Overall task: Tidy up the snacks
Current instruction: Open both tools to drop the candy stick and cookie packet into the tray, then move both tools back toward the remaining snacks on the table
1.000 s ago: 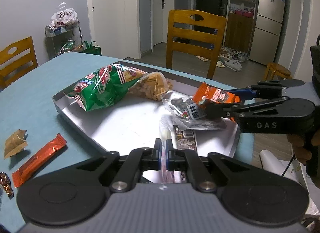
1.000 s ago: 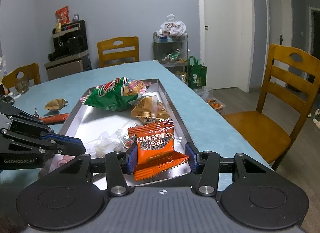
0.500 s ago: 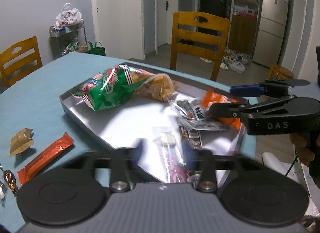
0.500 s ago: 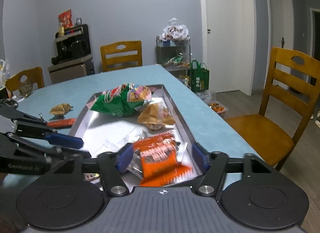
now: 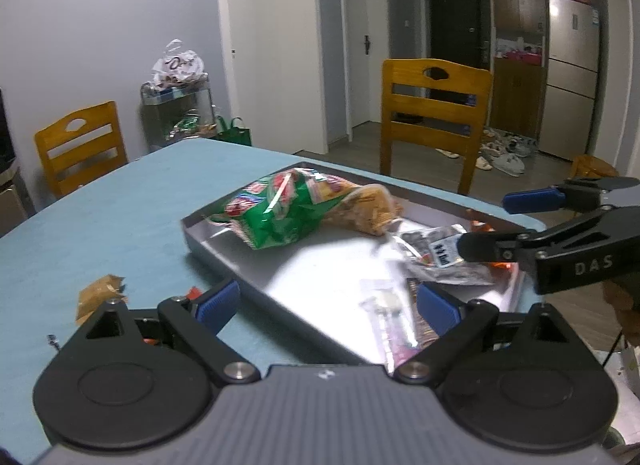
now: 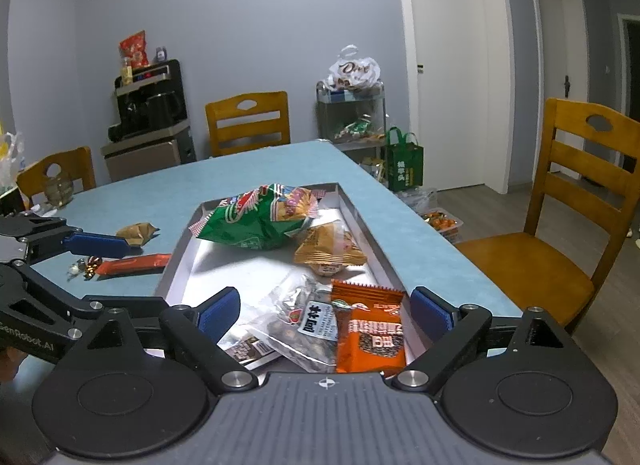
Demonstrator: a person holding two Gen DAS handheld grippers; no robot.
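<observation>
A grey tray (image 6: 360, 221) on the blue table holds a green snack bag (image 6: 256, 221), a tan cracker pack (image 6: 330, 249), a clear nut pack (image 6: 308, 321) and an orange packet (image 6: 370, 335). My right gripper (image 6: 325, 311) is open above the orange packet at the tray's near end. My left gripper (image 5: 326, 305) is open over the tray's near edge, above a clear pink-ended pack (image 5: 390, 321). The tray (image 5: 208, 239) and green bag (image 5: 280, 213) also show in the left wrist view. The right gripper (image 5: 516, 221) shows there, open.
Outside the tray lie an orange bar (image 6: 134, 264), a tan wrapper (image 6: 136, 232) and small candies (image 6: 84, 267). The tan wrapper (image 5: 100, 295) also shows in the left wrist view. Wooden chairs (image 6: 568, 225) stand around the table. A cart with bags (image 6: 352, 105) stands by the wall.
Both grippers opened. The left let go of the clear pack into the tray and rose. The right released the orange packet, which now lies in the tray.
</observation>
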